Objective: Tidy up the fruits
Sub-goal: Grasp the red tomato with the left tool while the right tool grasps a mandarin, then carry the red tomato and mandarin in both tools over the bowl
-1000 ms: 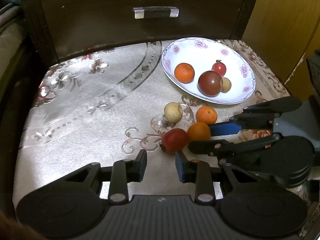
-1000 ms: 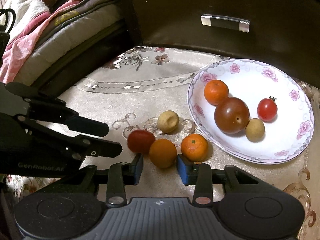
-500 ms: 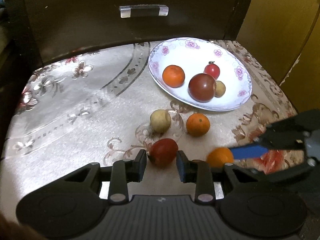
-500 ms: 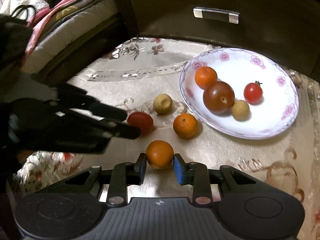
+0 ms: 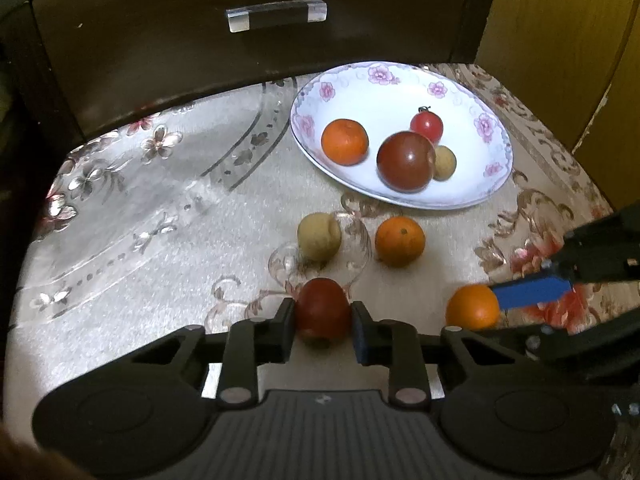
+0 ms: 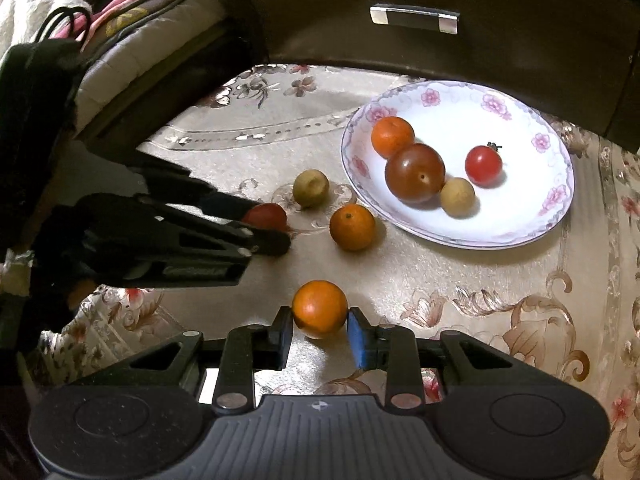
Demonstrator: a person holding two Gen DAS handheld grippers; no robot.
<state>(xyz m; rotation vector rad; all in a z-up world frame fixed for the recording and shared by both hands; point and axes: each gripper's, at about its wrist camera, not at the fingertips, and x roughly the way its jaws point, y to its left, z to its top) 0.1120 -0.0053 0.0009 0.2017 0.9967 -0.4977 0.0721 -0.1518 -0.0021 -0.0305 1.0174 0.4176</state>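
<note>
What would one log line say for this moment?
left gripper: shut on red tomato | right gripper: shut on orange | plate: four fruits

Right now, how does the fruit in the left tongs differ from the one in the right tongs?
The tomato in the left tongs is dark red and smooth; the orange in the right tongs is bright orange with a matte skin. The tomato lies nearer the other loose fruit; the orange sits farther from the plate. Both are round, similar in size, and gripped off the plate.
</note>
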